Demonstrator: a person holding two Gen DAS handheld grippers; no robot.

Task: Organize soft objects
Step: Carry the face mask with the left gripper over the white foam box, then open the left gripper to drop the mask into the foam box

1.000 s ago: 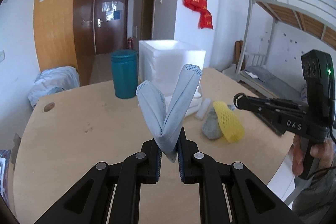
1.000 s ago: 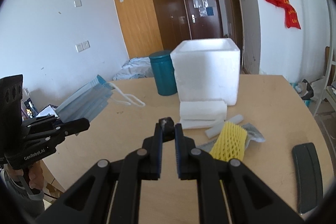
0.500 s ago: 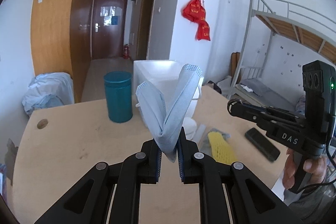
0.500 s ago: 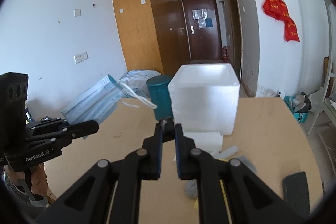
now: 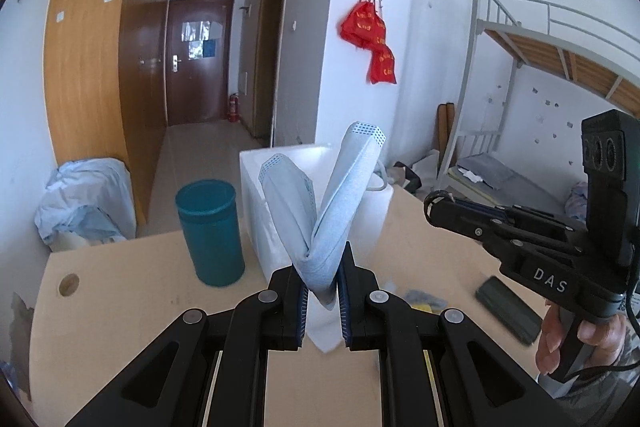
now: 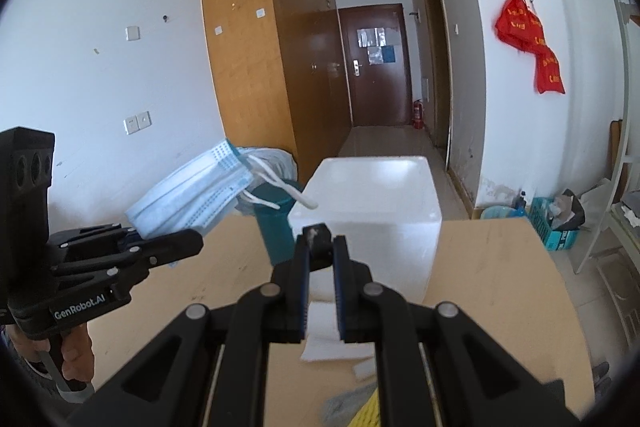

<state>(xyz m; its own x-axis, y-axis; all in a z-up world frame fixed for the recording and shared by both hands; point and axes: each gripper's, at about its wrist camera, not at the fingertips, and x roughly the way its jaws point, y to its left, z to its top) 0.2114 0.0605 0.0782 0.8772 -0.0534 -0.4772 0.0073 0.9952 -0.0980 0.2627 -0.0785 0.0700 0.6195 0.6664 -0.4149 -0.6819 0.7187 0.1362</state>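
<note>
Since a second ago we have lifted both claws off the table point(image 5: 120, 291) toward the foam box point(image 6: 372, 215), left claw point(image 5: 323, 293) clamped on the folded mask point(image 5: 320, 211), right claw point(image 6: 320, 263) pinching a small dark scrap point(image 6: 318, 241), so dropping in looks next.

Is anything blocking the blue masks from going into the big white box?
Nothing visible does. The left gripper holds the blue masks up in the air, and the white foam box sits just behind them on the table. The teal cup stands beside the box.
</note>
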